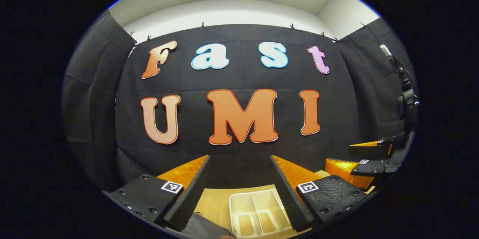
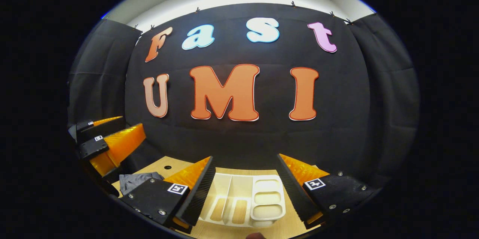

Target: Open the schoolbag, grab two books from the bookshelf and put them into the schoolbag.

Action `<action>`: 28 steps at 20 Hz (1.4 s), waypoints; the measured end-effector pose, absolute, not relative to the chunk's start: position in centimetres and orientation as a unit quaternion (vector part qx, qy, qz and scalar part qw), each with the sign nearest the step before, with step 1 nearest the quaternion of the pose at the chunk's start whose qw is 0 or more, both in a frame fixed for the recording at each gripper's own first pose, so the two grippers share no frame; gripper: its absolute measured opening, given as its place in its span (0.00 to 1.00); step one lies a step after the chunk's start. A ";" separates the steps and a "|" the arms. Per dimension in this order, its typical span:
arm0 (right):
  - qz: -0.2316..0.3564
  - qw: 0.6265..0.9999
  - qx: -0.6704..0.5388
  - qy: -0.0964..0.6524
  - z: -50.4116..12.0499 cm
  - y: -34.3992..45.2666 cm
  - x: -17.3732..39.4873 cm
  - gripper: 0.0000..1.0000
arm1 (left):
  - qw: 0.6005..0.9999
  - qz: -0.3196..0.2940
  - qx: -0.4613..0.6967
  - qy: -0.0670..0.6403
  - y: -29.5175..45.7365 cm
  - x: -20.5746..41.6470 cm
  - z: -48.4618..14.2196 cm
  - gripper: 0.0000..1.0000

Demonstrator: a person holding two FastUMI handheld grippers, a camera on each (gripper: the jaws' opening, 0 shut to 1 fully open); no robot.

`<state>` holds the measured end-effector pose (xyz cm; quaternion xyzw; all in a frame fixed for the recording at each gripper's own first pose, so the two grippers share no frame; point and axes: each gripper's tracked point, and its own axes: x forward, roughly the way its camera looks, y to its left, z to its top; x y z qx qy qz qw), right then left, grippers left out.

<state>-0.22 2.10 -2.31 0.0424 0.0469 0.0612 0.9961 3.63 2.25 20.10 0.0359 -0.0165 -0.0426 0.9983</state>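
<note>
My left gripper (image 1: 239, 158) is open, its orange and black fingers spread above a white plastic bookshelf rack (image 1: 258, 212) lying on the wooden table (image 1: 215, 201). A dark grey piece of fabric, probably the schoolbag (image 1: 204, 227), shows at the bottom edge between the fingers. My right gripper (image 2: 246, 157) is open too and hangs over the same white rack (image 2: 243, 197), whose divided compartments face up. The grey schoolbag fabric (image 2: 140, 181) lies on the table to the left of the rack. Neither gripper holds anything.
The right gripper (image 1: 365, 156) appears at the right of the left gripper view, with a device on a stand (image 1: 406, 100) behind it. The left gripper (image 2: 119, 130) appears at the left of the right gripper view. Black cloth walls close the booth behind the table (image 2: 224, 231).
</note>
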 end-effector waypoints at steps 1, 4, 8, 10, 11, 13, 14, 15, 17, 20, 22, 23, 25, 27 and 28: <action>0.064 0.996 0.041 0.049 -2.3 2.5 -0.2 0.97 | 0.998 -0.043 0.036 -0.017 2.2 3.5 20.0 0.96; 0.076 0.995 0.047 0.051 -2.2 3.6 -0.3 0.97 | 0.999 -0.037 0.031 -0.014 3.1 3.5 20.1 0.96; 0.064 0.996 0.045 0.038 -1.5 3.4 -0.1 0.97 | 0.999 -0.032 0.020 -0.011 4.0 3.7 19.7 0.96; 0.054 0.997 0.046 0.036 -1.6 3.1 -0.1 0.97 | 0.999 -0.027 0.016 -0.015 4.5 3.8 19.6 0.96; 0.052 0.997 0.048 0.035 -1.6 3.0 0.0 0.97 | 0.999 -0.028 0.015 -0.013 4.5 3.8 19.3 0.96; 0.047 0.997 0.051 0.029 -1.4 2.8 -0.1 0.97 | 1.000 -0.026 0.013 -0.010 4.7 4.0 18.9 0.96; 0.043 0.998 0.050 0.026 -1.3 2.8 0.0 0.97 | 1.000 -0.026 0.010 -0.007 4.7 4.2 18.6 0.95; 0.040 0.998 0.048 0.024 -1.3 2.7 0.1 0.97 | 1.000 -0.028 0.008 -0.003 4.7 4.2 18.2 0.95; 0.037 0.998 0.050 0.024 -1.1 2.7 0.3 0.97 | 0.999 -0.031 0.006 -0.008 4.5 4.4 18.2 0.95; 0.036 0.998 0.051 0.024 -1.4 3.0 0.7 0.97 | 0.999 -0.029 0.010 -0.019 4.9 4.5 18.4 0.96; 0.033 0.998 0.047 0.022 -1.6 3.0 0.7 0.97 | 0.999 -0.029 0.006 -0.018 5.0 4.6 17.9 0.95; 0.030 0.998 0.046 0.021 -1.6 3.0 0.7 0.97 | 0.999 -0.028 0.005 -0.016 5.2 4.8 17.7 0.95; 0.030 0.998 0.046 0.020 -1.7 3.3 0.9 0.97 | 1.000 -0.025 0.005 -0.016 5.7 5.2 17.4 0.95; 0.028 0.998 0.047 0.019 -1.8 3.4 1.1 0.97 | 1.000 -0.026 0.008 -0.016 5.8 5.4 17.1 0.95; 0.026 0.998 0.048 0.019 -2.0 3.3 1.1 0.97 | 0.999 -0.029 0.010 -0.018 5.9 5.5 17.1 0.95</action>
